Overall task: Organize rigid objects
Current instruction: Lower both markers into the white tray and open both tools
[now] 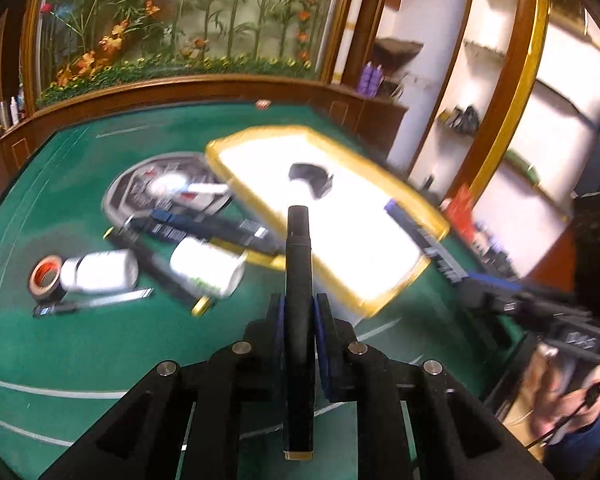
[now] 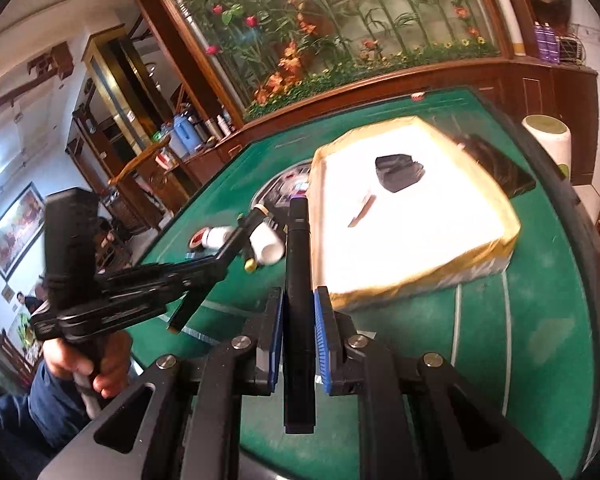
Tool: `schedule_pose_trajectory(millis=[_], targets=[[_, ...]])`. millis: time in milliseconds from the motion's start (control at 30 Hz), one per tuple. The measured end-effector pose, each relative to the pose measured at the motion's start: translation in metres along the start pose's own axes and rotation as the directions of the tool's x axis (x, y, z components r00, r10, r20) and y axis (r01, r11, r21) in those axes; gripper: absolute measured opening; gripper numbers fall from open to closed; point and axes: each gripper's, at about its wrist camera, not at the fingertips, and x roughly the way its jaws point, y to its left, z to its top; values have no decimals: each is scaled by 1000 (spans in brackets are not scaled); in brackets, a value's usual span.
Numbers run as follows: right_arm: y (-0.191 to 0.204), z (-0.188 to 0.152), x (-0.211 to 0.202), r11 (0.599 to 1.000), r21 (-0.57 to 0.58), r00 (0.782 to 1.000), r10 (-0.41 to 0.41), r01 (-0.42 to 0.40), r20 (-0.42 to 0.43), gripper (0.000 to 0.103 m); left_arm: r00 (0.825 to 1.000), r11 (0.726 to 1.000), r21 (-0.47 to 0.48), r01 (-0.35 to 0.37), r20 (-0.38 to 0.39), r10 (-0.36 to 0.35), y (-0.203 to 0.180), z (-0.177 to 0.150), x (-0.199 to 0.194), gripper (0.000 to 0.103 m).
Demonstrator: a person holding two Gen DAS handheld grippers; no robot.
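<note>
My left gripper (image 1: 299,312) is shut on a long black pen-like stick (image 1: 298,264) with a gold end, held above the green table and pointing at the gold-rimmed white tray (image 1: 404,276). My right gripper (image 2: 299,304) is shut on a similar black stick (image 2: 297,256), near the tray's (image 2: 476,256) left edge. A black object (image 1: 310,180) lies in the tray; it also shows in the right wrist view (image 2: 398,172). The right gripper shows in the left wrist view (image 1: 440,252), and the left gripper in the right wrist view (image 2: 236,240).
On the green table (image 1: 80,340) lie a tape roll (image 1: 44,278), two white bottles (image 1: 100,272) (image 1: 206,266), more dark sticks (image 1: 204,228) and a round grey disc (image 1: 140,196). A white roll (image 2: 548,136) stands at the table's far right. A wooden ledge runs behind.
</note>
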Motion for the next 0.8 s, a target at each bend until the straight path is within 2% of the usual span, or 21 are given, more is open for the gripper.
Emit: schedule_pose_trajectory(millis=[67, 133, 200, 333, 467, 600, 800], targets=[[-7, 14, 3, 1000, 16, 1000, -17, 17, 4, 14, 1000, 1000, -9, 28, 9, -28, -11, 15, 5, 14], [-17, 32, 11, 998, 44, 999, -43, 43, 8, 14, 999, 1000, -21, 20, 25, -20, -23, 31, 16, 14], [-29, 47, 21, 995, 79, 998, -62, 61, 8, 14, 999, 996, -69, 49, 2, -49, -32, 46, 39, 14], [-61, 69, 50, 978, 173, 993, -115, 115, -10, 14, 999, 995, -99, 33, -22, -35, -42, 58, 75, 14], [-85, 71, 77, 959, 241, 989, -136, 147, -62, 14, 998, 992, -128, 10, -65, -18, -44, 58, 106, 13], [-88, 67, 92, 956, 223, 980, -172, 190, -98, 14, 994, 994, -109, -2, -110, -11, -45, 51, 124, 13], [-79, 65, 98, 953, 139, 960, -252, 268, -123, 16, 994, 994, -108, -9, -111, -3, -40, 47, 132, 14]])
